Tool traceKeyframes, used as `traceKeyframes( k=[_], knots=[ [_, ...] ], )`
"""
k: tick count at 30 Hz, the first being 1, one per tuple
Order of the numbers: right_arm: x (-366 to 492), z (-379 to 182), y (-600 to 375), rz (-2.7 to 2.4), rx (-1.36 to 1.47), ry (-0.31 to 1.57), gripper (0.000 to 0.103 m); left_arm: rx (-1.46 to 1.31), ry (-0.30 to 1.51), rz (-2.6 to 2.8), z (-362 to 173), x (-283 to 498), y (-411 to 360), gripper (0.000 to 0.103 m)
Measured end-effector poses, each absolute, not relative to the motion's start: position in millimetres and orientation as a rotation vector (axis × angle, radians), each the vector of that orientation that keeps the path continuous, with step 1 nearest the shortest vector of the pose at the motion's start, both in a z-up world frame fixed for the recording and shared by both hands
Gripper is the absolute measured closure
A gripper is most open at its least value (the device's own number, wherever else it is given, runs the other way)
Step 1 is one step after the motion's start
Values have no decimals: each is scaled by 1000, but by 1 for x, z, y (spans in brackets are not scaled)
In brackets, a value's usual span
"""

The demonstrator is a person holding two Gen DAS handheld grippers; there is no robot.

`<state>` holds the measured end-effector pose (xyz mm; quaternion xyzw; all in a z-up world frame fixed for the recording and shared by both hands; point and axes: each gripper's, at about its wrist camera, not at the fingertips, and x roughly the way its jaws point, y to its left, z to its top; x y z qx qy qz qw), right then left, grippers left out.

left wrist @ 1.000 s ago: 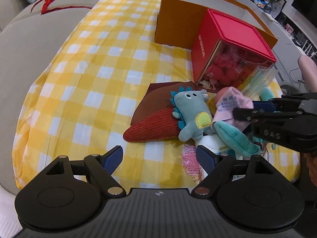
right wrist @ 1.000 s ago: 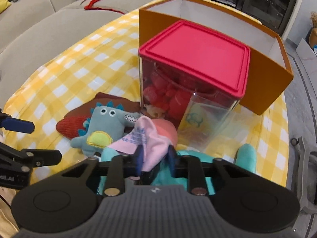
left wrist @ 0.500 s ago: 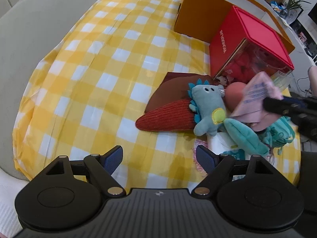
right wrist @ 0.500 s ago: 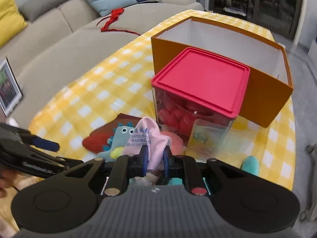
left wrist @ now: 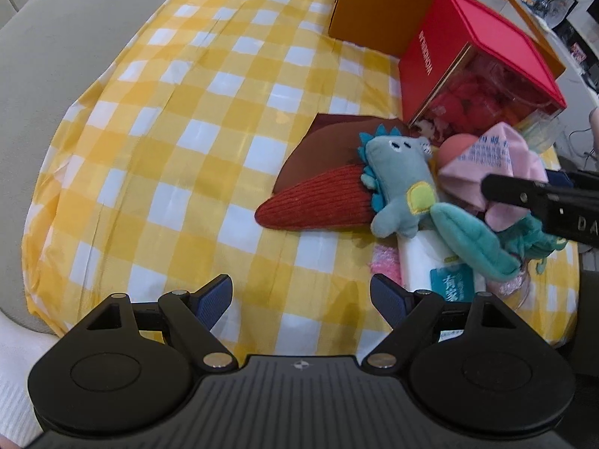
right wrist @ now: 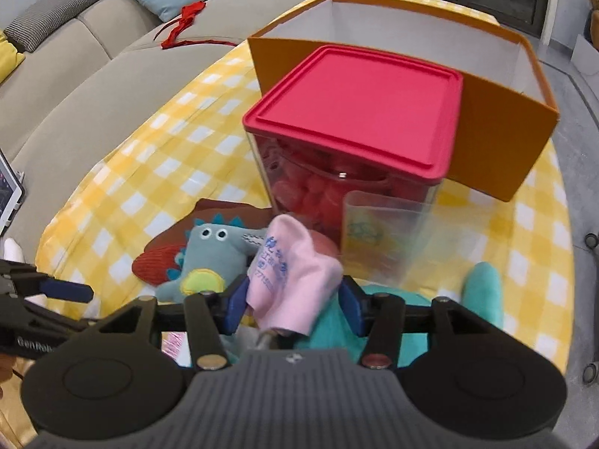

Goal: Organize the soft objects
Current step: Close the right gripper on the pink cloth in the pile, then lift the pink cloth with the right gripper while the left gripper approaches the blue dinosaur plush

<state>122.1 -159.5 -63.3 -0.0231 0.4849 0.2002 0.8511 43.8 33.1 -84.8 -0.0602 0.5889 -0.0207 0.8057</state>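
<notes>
Since a second ago the right gripper (right wrist: 292,308) has lifted the pink cloth (right wrist: 295,284) off the heap and now its fingers are spreading, where earlier they pinched the fabric tight; the left gripper (left wrist: 301,301) has barely shifted.

Taking the red-lidded container (right wrist: 355,119) as landmark and going left to right: the left gripper sits well to the container's left and nearer the camera, over bare yellow checked cloth (left wrist: 179,119). Its fingers (left wrist: 213,297) are spread wide with nothing between them, touching nothing. Next comes the heap in front of the container: a red corduroy cushion (left wrist: 318,205) lying lengthwise toward the left gripper, a blue dinosaur plush (left wrist: 400,187) resting on the cushion's right end, and a teal plush (left wrist: 471,243) just right of the dinosaur.

The pink cloth is in front of the container, just right of the dinosaur and above the teal plush, bunched upright between the right fingers (right wrist: 234,308). The left pad touches the fabric; a gap shows beside the right pad, so the hold looks released or nearly so, and the cloth is probably about to drop.

Beyond the container stands the open orange box (right wrist: 498,138), touching it at the back, the likely destination. The right hand is far nearer the cloth; the box lies straight ahead of its fingers, past the red lid.
</notes>
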Motion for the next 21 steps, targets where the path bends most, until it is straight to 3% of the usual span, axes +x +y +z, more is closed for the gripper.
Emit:
traceKeyframes(
  k=[6, 10, 19, 21],
  knots=[
    [115, -61, -158, 407, -105, 1008, 79, -138, 1266, -24, -86, 43, 38, 5],
    [114, -52, -168, 408, -72, 1001, 86, -140, 1260, -22, -86, 43, 39, 5],
    [113, -24, -209, 541, 308, 880, 87, -104, 1222, -54, -82, 43, 30, 5],
    [112, -19, -216, 552, 330, 843, 83, -96, 1219, -57, -83, 43, 28, 5]
  ],
)
